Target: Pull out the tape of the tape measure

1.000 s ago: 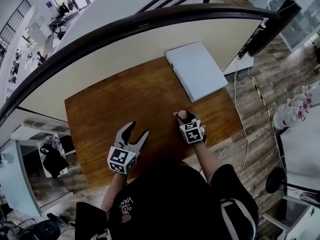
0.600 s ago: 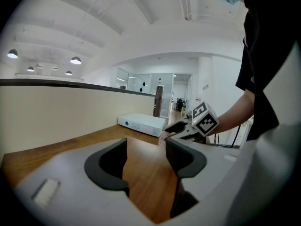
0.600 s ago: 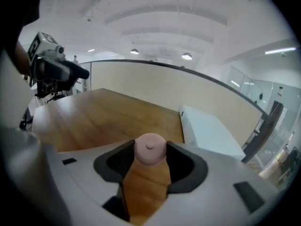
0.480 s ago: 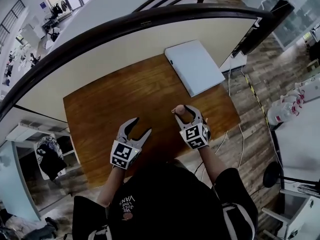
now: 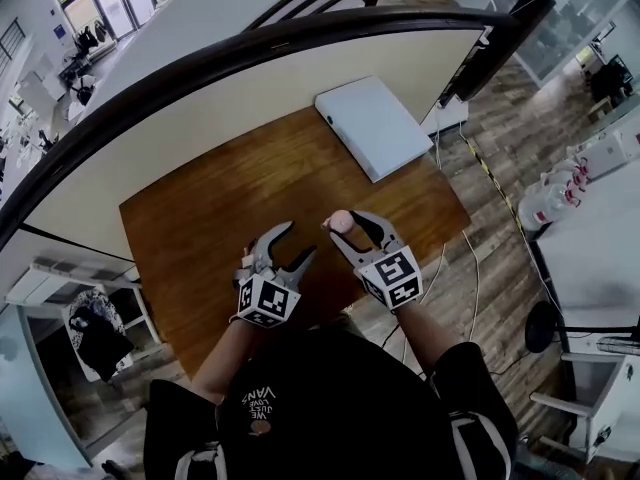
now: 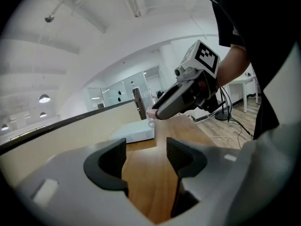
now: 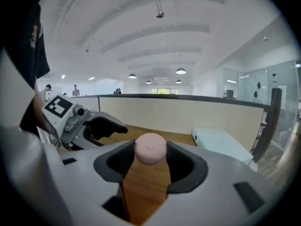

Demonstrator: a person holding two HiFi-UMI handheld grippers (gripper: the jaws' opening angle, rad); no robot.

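The tape measure point(image 5: 340, 222) is a small round pink case. My right gripper point(image 5: 346, 228) is shut on it and holds it above the wooden table point(image 5: 200, 218). In the right gripper view the pink case point(image 7: 150, 149) sits between the two dark pads, its flat face toward the camera. My left gripper point(image 5: 293, 244) is open and empty, just left of the case with its fingers pointing toward it. In the left gripper view the right gripper point(image 6: 181, 102) and the case point(image 6: 151, 113) hang ahead and a little right. No tape is seen drawn out.
A flat white box point(image 5: 375, 126) lies at the table's far right corner. A cream partition with a dark rail point(image 5: 250, 78) runs behind the table. Cables point(image 5: 470, 268) trail over the wooden floor to the right.
The right gripper has lifted the tape measure off the table and turned it leftward. The left gripper has moved right toward it, so the two stand closer together.
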